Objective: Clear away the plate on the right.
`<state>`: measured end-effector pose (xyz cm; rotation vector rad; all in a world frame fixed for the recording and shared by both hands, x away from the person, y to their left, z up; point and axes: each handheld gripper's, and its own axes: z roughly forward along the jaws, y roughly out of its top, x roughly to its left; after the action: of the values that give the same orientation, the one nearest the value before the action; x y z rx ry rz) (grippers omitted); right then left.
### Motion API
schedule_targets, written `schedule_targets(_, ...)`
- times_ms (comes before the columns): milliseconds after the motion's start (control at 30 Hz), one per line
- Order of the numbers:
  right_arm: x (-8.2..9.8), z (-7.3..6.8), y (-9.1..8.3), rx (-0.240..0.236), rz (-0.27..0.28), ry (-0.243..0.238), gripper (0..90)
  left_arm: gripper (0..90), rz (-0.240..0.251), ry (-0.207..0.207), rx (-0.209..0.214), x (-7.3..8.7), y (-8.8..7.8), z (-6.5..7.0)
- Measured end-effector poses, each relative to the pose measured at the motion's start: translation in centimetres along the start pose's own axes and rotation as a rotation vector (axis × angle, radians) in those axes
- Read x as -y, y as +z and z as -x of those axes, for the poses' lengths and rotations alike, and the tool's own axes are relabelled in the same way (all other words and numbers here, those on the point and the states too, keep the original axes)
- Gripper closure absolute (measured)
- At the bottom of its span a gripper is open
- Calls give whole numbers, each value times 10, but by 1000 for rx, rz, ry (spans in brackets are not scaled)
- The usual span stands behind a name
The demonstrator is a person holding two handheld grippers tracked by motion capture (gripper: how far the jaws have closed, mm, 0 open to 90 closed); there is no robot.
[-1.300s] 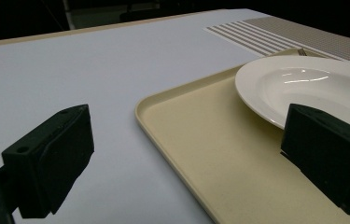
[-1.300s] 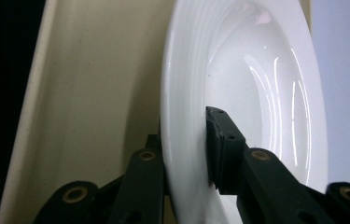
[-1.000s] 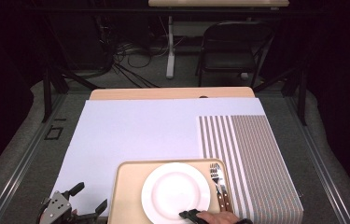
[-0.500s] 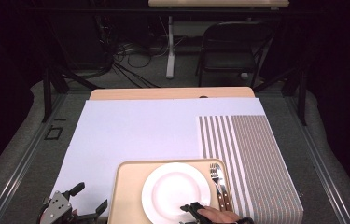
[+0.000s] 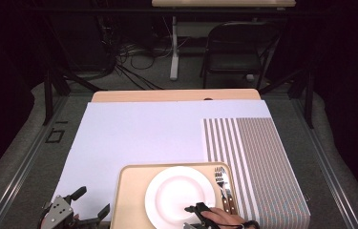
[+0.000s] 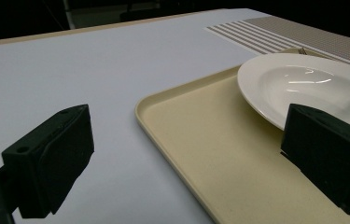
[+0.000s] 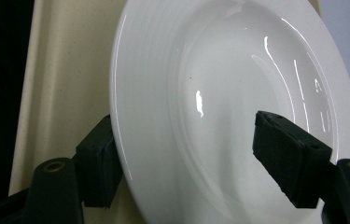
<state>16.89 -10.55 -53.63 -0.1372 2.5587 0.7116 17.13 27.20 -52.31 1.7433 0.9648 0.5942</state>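
Note:
A white plate [image 5: 179, 198] lies on a beige tray [image 5: 131, 191] at the table's near edge. My right gripper [image 5: 192, 215], held by a hand at the bottom edge, is at the plate's near rim. Its jaws have just been opening. In the right gripper view they straddle the rim of the plate [image 7: 219, 93], one jaw outside over the tray [image 7: 65, 70], the other above the bowl, and the pads stand off the rim. My left gripper [image 5: 90, 202] rests open at the tray's left corner, its jaws either side of the tray [image 6: 210, 140] edge, gripping nothing.
A fork [image 5: 220, 179] and a brown-handled knife [image 5: 228, 202] lie on the tray right of the plate. A striped placemat [image 5: 257, 157] covers the right of the white sheet [image 5: 143, 133]. A dark chair [image 5: 236, 47] stands beyond the table.
The right gripper's jaws have spread apart at the plate's near rim and the hand has edged slightly forward. The left gripper has not moved.

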Motion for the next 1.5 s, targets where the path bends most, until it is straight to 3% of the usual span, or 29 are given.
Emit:
schedule_targets(367, -1, 2, -9, -4, 45, 28, 174, 29, -1, 5, -2, 0, 0, 0)
schedule_targets(667, 2, 9, -19, -36, 93, 132, 125, 29, -1, 3, 1, 0, 0, 0)
schedule_targets(900, 7, 20, -30, -44, 152, 230, 30, 29, -3, 3, 2, 0, 0, 0)
schedule_targets(967, 9, 23, -33, -34, 160, 226, 23, 30, -2, 3, 3, 0, 0, 0)
schedule_targets(1300, 24, 35, -44, 3, 191, 352, 7, 30, -4, 2, 3, 0, 1, 0)
schedule_targets(1500, 33, 40, -49, 52, 206, 402, 0, 29, -2, 1, 3, 0, 1, 0)
